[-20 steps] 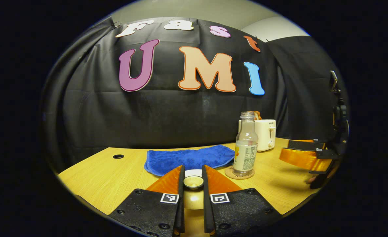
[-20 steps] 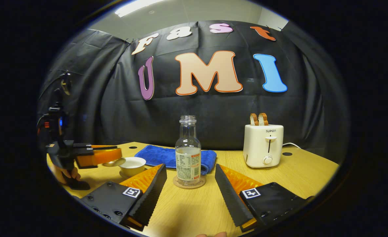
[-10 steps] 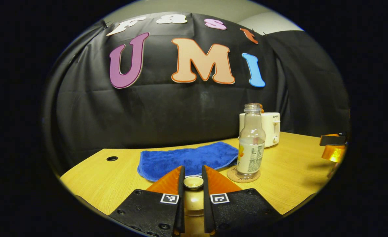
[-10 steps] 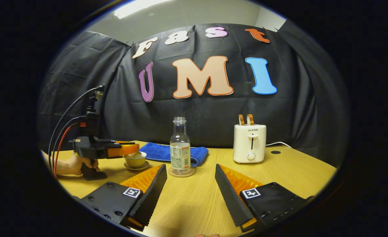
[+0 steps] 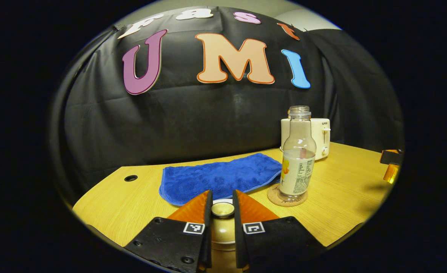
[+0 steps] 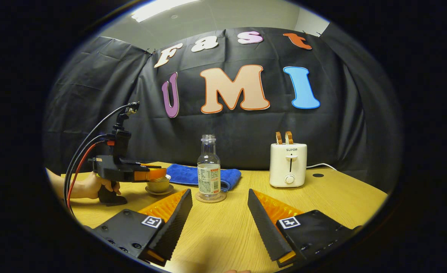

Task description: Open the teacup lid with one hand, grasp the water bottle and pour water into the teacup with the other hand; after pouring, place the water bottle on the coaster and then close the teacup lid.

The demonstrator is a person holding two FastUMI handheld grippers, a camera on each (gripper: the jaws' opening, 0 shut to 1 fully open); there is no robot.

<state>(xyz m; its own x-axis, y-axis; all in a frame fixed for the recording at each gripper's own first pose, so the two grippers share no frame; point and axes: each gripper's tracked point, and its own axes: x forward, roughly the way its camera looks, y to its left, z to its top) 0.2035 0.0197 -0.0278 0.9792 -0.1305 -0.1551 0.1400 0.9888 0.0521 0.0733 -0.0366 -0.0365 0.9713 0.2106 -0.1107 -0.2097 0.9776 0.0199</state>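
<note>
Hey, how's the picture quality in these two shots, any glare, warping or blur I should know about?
Left gripper view: strong fisheye bend curves the light wooden table edge; the small round lid knob between the left hand-held gripper fingers looks soft and glinting. Right gripper view: a bright ceiling light glares at the top; the clear plastic water bottle stays sharp.

Toaster (image 6: 288, 165), right of centre in right gripper view: small dark brand word on upper front face, too small to make out. Water bottle (image 6: 208, 169), centre: printed label, text illegible. Square black-and-white coded markers on own gripper bodies, lower frame.
</note>
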